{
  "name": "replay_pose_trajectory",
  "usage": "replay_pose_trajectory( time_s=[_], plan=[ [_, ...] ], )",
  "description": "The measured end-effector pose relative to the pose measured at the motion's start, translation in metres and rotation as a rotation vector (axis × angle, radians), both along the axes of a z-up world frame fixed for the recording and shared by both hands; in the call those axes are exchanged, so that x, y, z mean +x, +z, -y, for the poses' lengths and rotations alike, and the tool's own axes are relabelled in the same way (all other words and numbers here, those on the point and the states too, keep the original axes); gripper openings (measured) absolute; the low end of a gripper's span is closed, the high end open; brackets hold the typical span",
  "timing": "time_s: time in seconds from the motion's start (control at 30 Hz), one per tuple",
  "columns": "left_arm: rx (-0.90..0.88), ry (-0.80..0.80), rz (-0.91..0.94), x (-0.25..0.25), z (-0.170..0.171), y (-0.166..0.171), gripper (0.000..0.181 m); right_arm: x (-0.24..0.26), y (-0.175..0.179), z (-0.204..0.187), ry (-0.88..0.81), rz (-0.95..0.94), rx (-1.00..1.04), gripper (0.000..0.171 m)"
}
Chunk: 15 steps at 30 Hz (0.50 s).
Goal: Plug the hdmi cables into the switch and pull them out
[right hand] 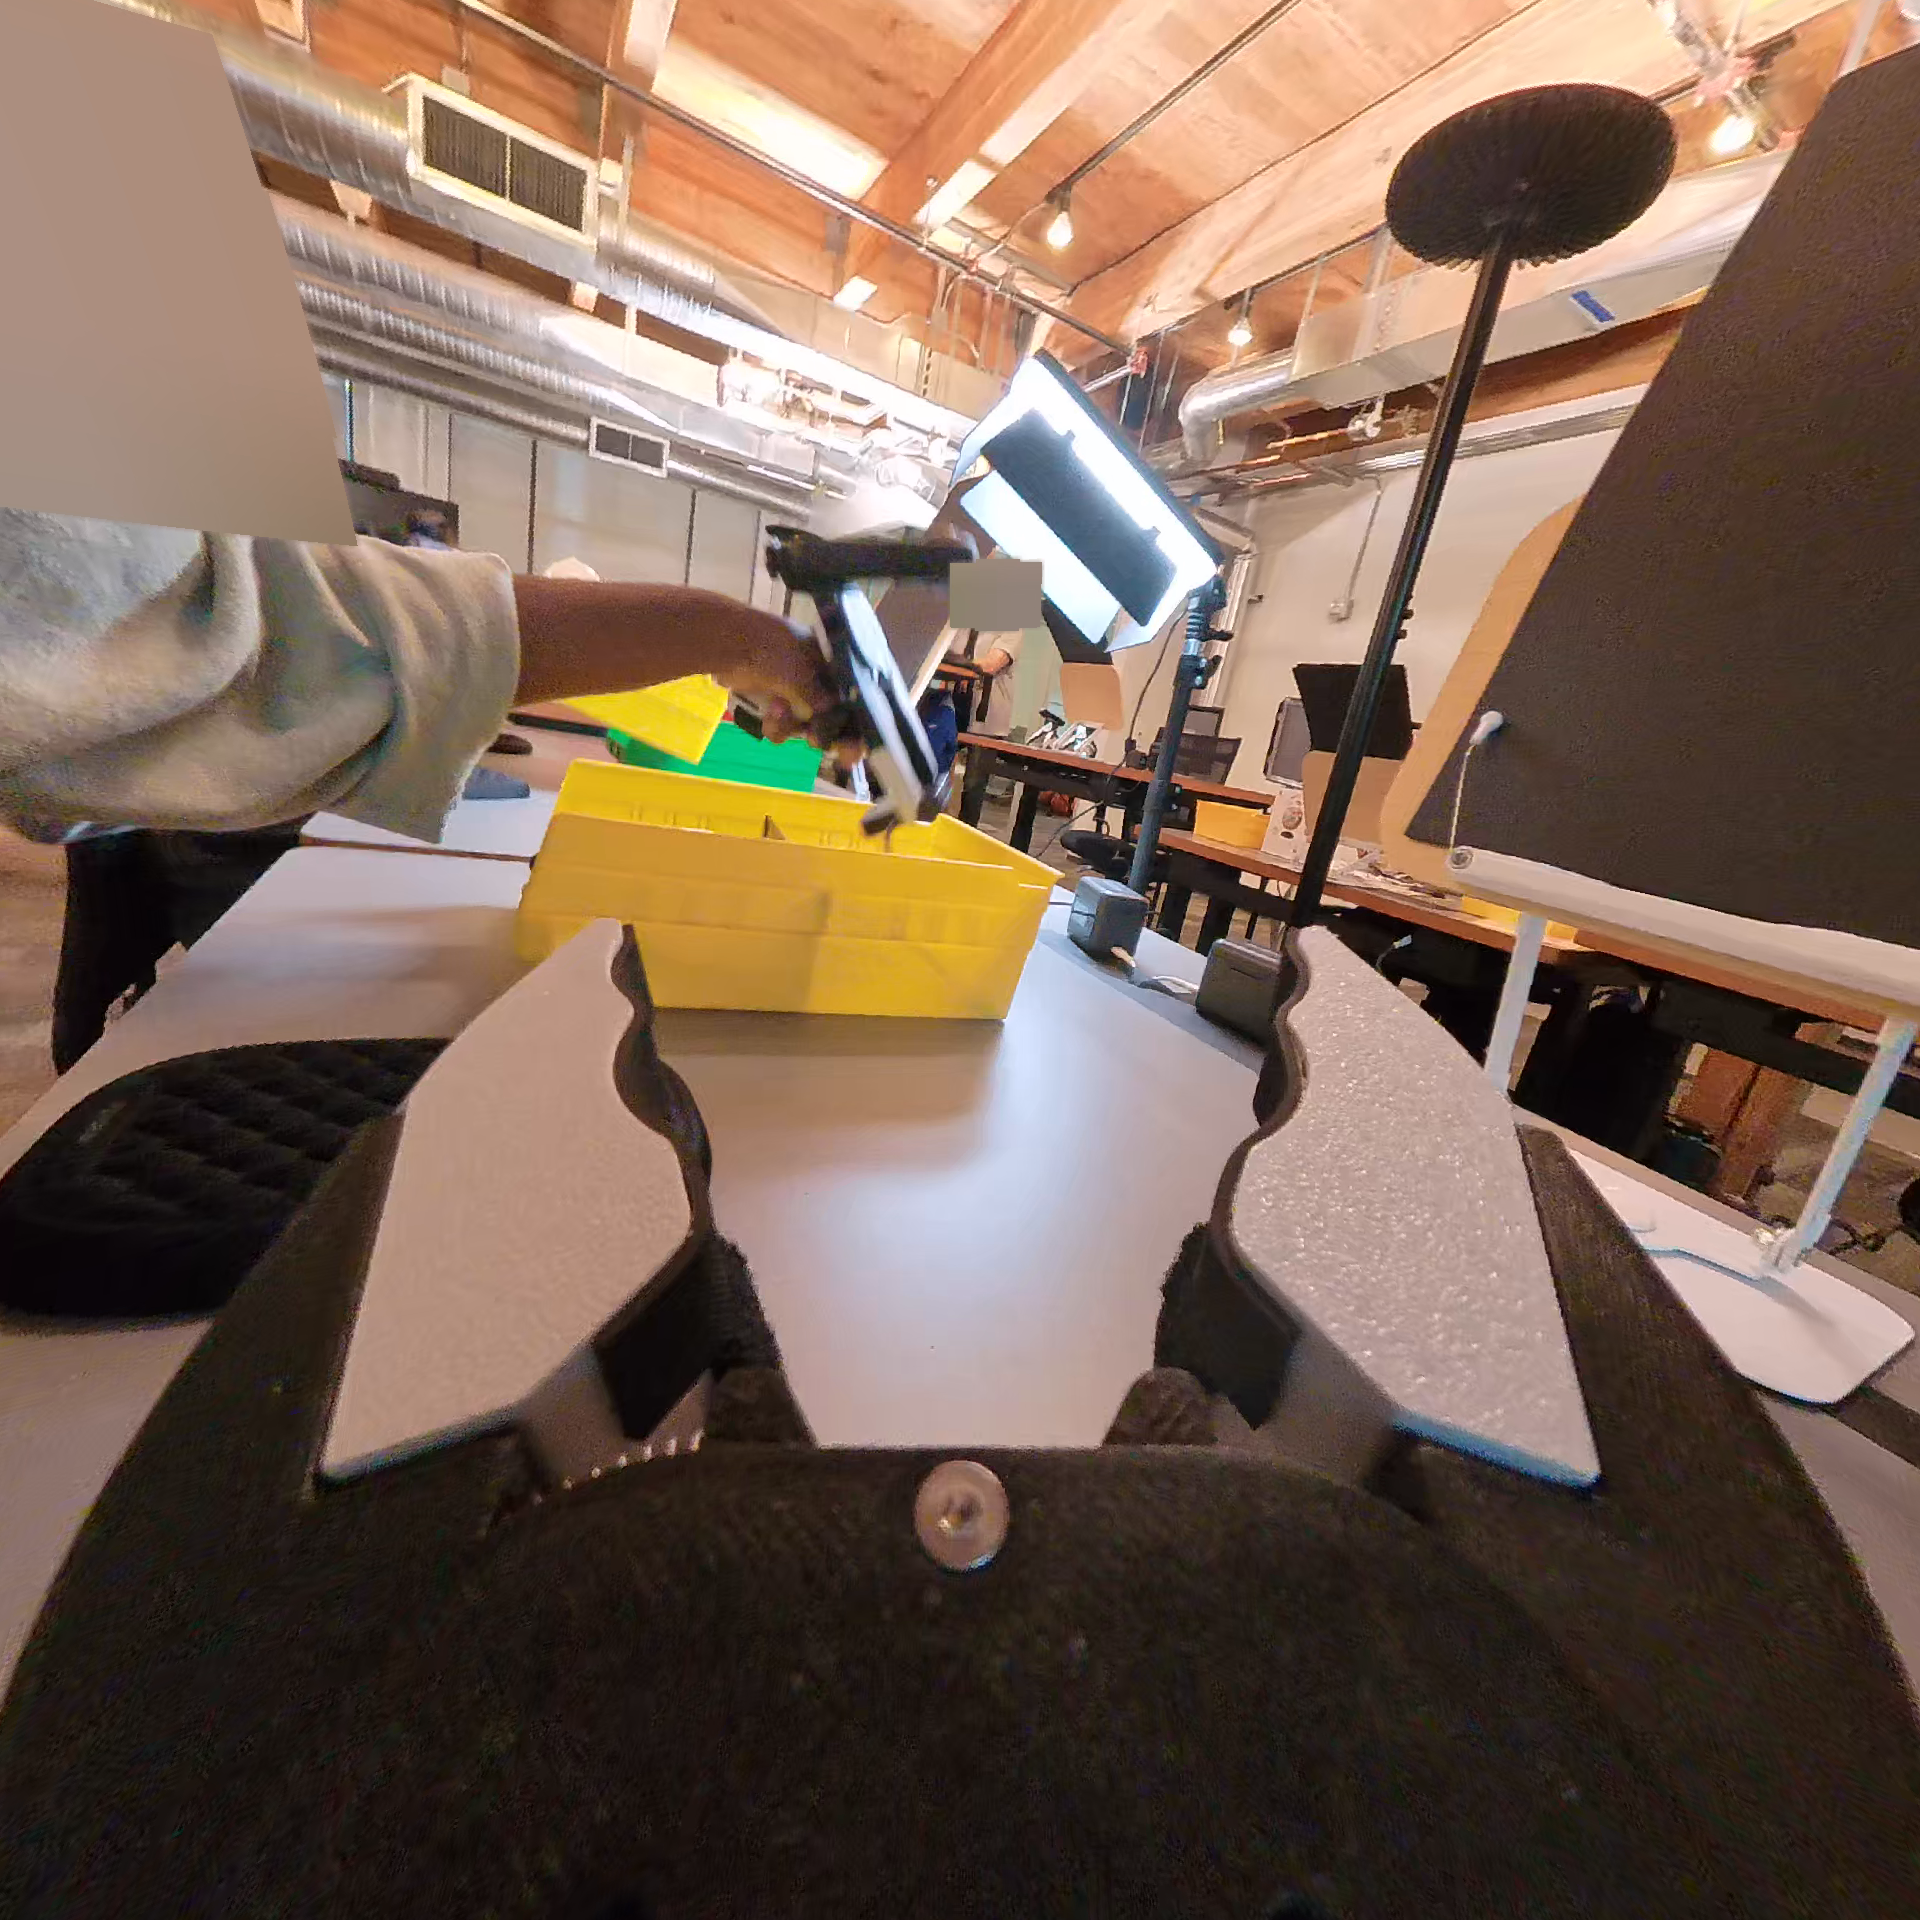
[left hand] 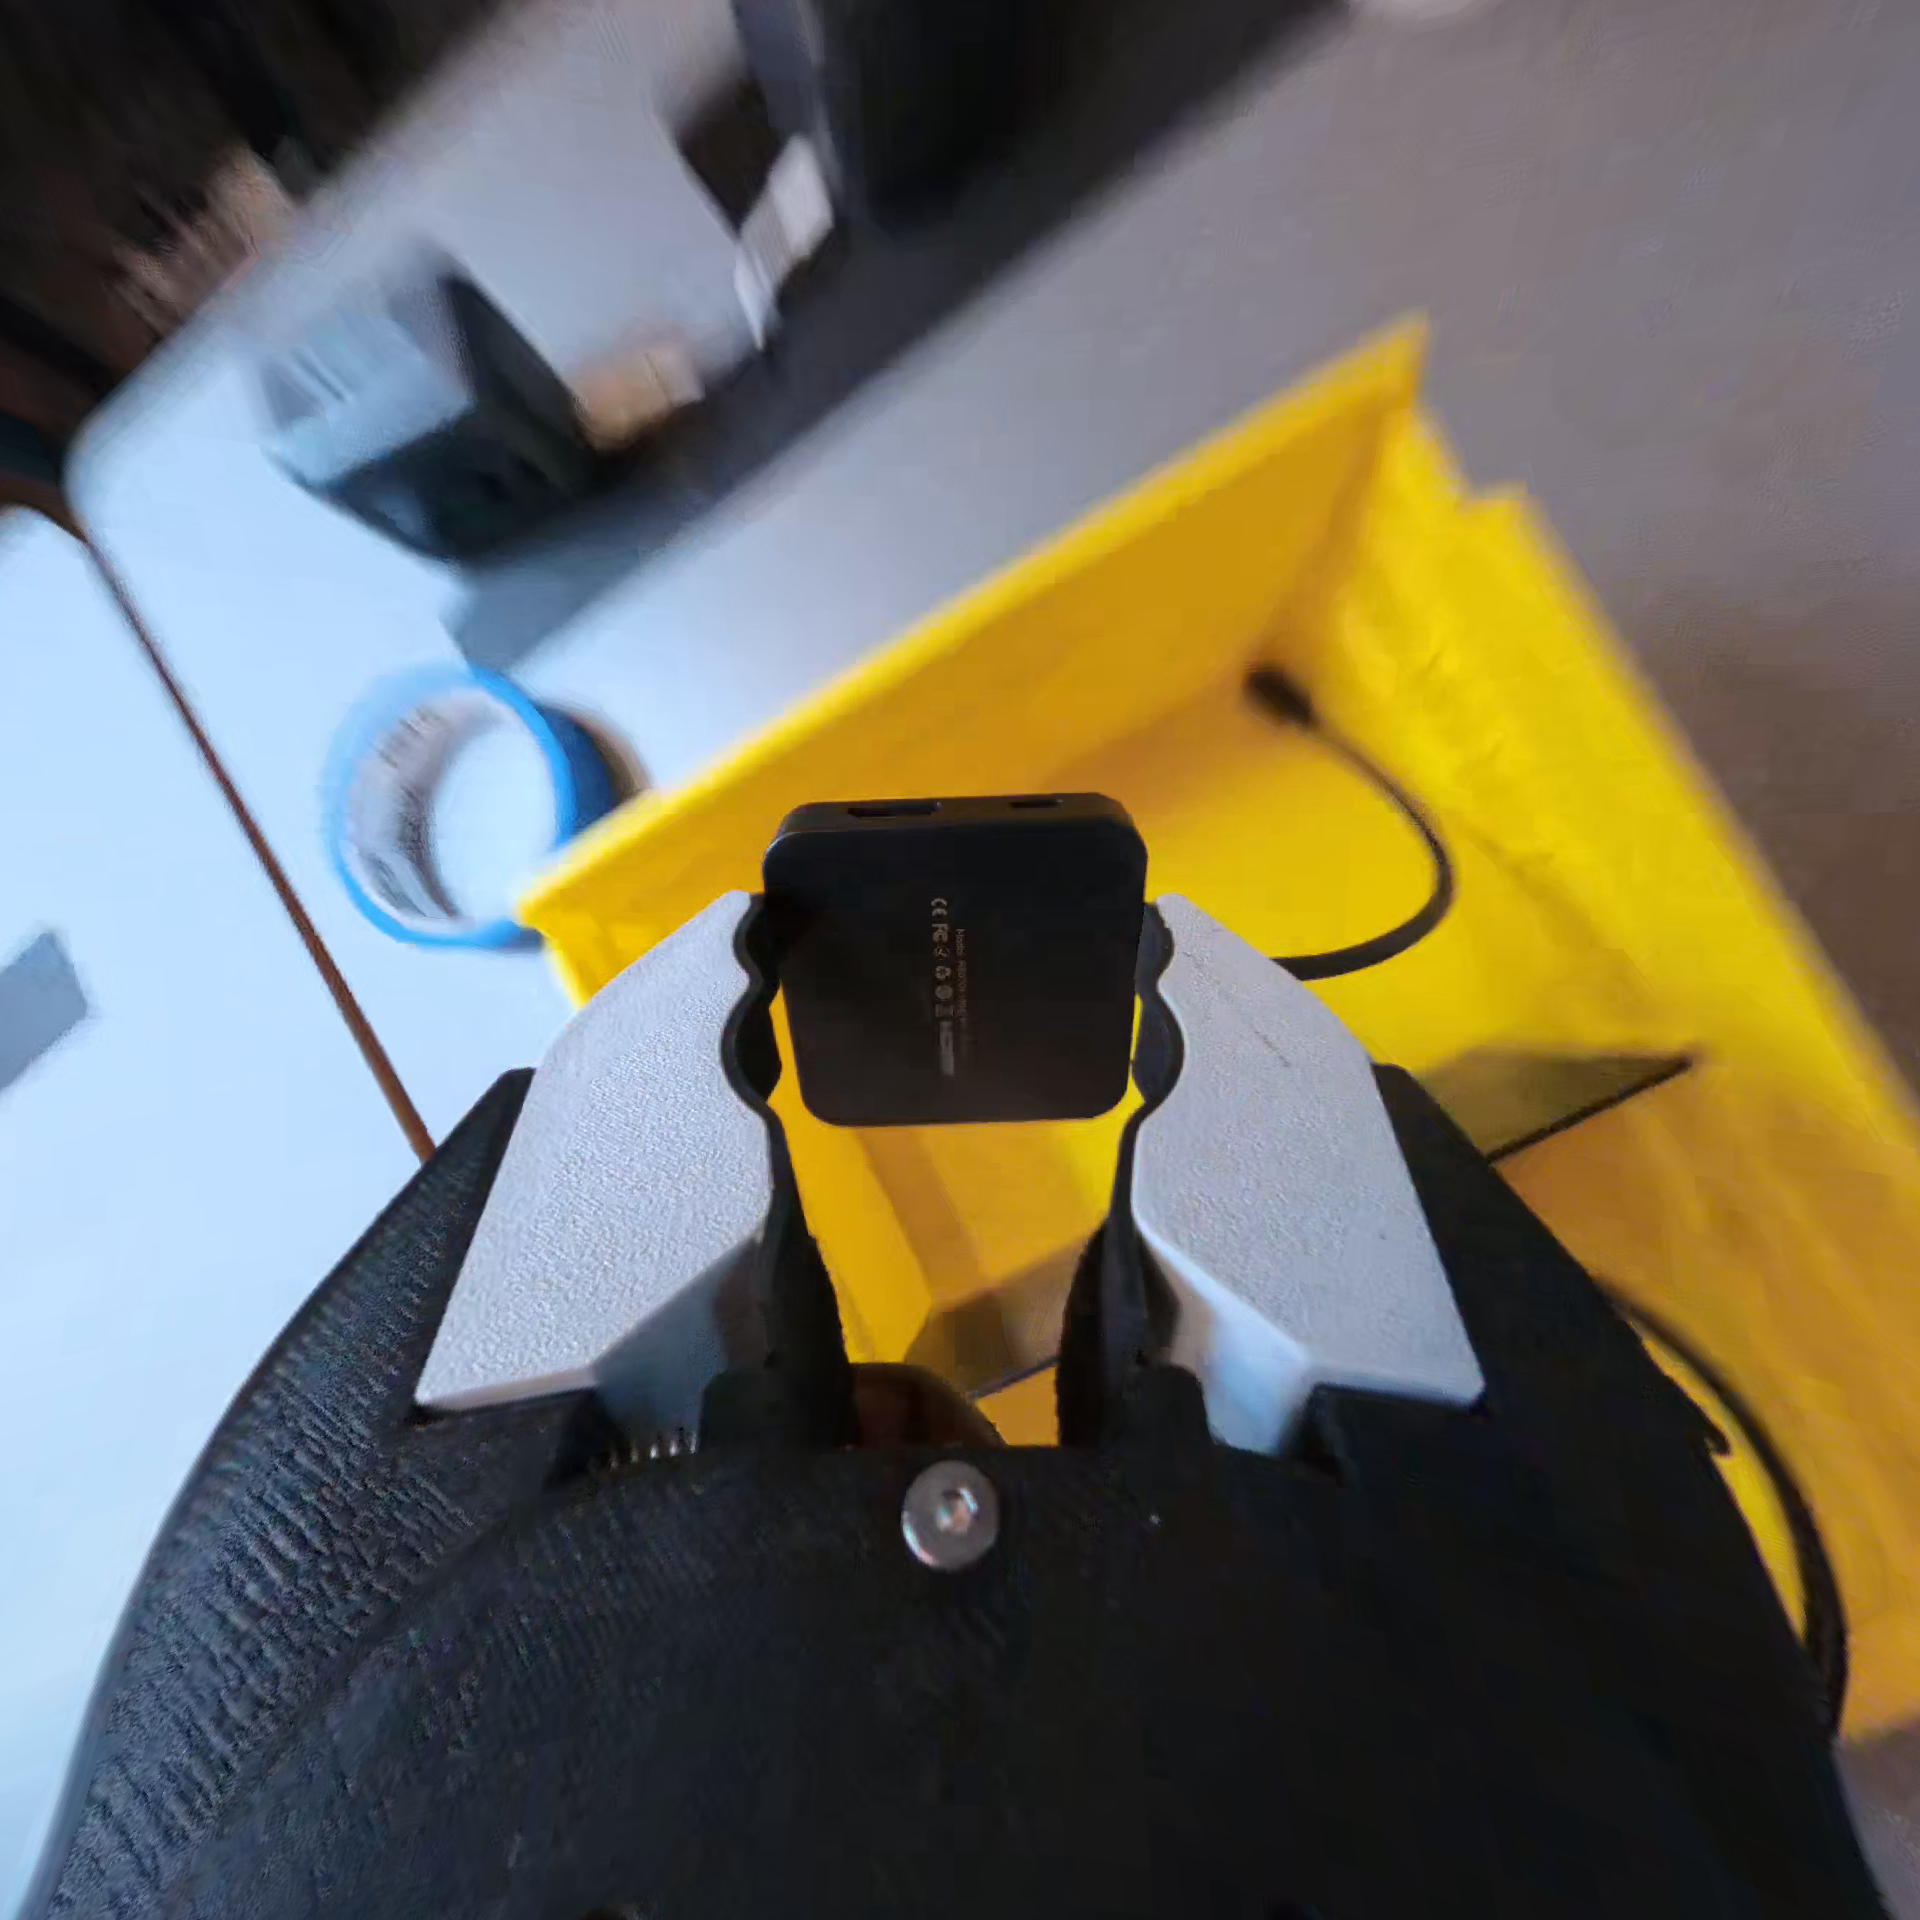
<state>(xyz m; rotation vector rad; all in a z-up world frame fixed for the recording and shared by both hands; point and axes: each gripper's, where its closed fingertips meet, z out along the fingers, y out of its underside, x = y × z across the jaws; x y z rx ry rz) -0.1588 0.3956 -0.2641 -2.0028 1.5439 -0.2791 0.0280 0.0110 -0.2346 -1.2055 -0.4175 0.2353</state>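
Left gripper (left hand: 954, 961): I clamp the black switch (left hand: 951, 961) by its sides, above the yellow bin (left hand: 1558, 831).
Cable (left hand: 1392, 831): lies inside the bin.
Right gripper (right hand: 956, 997): my fingers spread wide, empty, over the table (right hand: 935, 1195).

Grey table (right hand: 935, 1195), yellow bin (right hand: 779, 914) sitting on it, blue tape roll (left hand: 457, 810) just beside the bin, black quilted pad (right hand: 177, 1153) near the edge

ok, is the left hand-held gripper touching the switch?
Touching. The left wrist view shows the left hand-held gripper with both fingers pressed against the sides of the black switch, holding it up above the yellow bin.
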Motion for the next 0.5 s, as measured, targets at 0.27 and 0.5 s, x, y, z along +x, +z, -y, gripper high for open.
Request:
replay_pose_trajectory(
  time_s=[0.27,0.5],
  plan=[
    [0.027,-0.032,1.095,0.043,0.101,0.148,0.065,-0.008,-0.009,-0.003,-0.013,0.102,-0.027,0.109],
    [-0.282,-0.125,1.480,0.067,0.195,0.159,0.065,-0.010,-0.006,-0.001,-0.033,0.113,-0.020,0.103]
  ],
)
